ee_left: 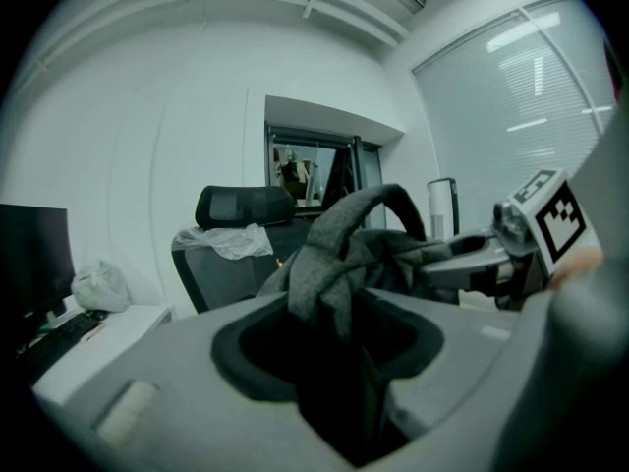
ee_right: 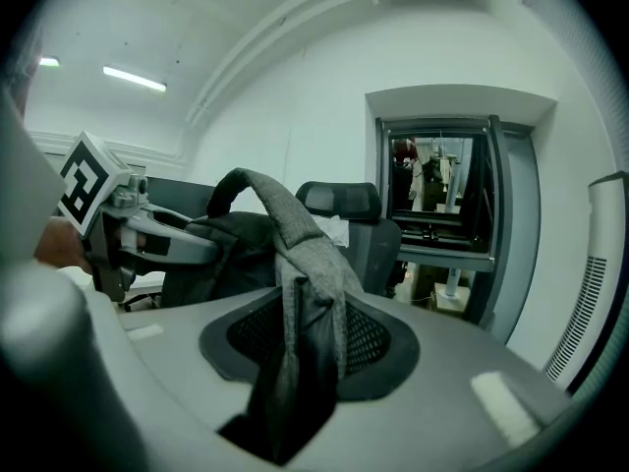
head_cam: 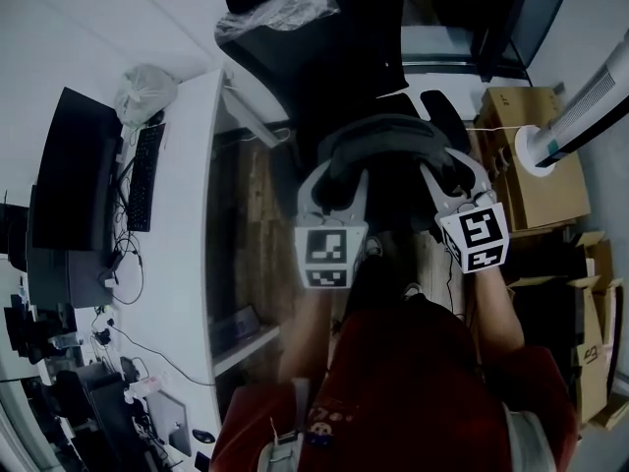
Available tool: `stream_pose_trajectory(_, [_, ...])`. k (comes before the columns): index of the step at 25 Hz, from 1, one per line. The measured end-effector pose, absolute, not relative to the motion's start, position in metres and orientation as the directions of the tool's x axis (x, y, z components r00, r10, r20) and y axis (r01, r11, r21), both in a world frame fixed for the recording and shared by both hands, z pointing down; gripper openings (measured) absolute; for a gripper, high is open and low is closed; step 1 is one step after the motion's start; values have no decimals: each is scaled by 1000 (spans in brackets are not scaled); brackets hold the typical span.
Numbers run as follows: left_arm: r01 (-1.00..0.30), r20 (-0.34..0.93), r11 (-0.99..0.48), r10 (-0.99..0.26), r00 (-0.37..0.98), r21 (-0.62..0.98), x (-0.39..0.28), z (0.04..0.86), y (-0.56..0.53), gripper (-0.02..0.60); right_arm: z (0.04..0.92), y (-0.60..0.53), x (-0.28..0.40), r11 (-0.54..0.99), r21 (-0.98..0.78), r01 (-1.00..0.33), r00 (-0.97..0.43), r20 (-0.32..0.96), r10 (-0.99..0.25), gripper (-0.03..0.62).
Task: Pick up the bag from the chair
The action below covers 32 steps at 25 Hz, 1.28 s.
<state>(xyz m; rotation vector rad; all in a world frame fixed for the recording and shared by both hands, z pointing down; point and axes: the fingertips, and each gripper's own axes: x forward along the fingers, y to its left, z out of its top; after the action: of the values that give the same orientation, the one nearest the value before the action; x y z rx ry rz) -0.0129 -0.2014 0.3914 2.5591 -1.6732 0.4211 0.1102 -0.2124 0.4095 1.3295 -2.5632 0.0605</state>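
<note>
A dark grey fabric bag (head_cam: 381, 146) hangs in the air between my two grippers, in front of the black office chair (head_cam: 295, 57). My left gripper (head_cam: 337, 173) is shut on the bag's left side; in the left gripper view a grey strap (ee_left: 329, 264) is bunched between the jaws of my left gripper (ee_left: 339, 337). My right gripper (head_cam: 444, 165) is shut on the bag's right side; in the right gripper view the grey fabric (ee_right: 300, 273) runs down into the jaws of my right gripper (ee_right: 293, 372). Each gripper view shows the other gripper beside the bag.
A white desk (head_cam: 192, 214) on the left carries a monitor (head_cam: 69, 185), a keyboard (head_cam: 145, 175) and a white plastic bag (head_cam: 145, 91). Cardboard boxes (head_cam: 531, 165) and a white tower fan (head_cam: 580, 116) stand on the right. Clear plastic wrap (head_cam: 280, 10) lies over the chair's back. A doorway (ee_right: 442, 205) is beyond the chair.
</note>
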Motion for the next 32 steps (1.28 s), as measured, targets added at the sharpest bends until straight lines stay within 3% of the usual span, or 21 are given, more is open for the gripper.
stream_pose_trajectory(32, [-925,263,-371,-903,340,-78,10,397,-108,184,414,-126,133,617,85,-783,-582,252,-773,141])
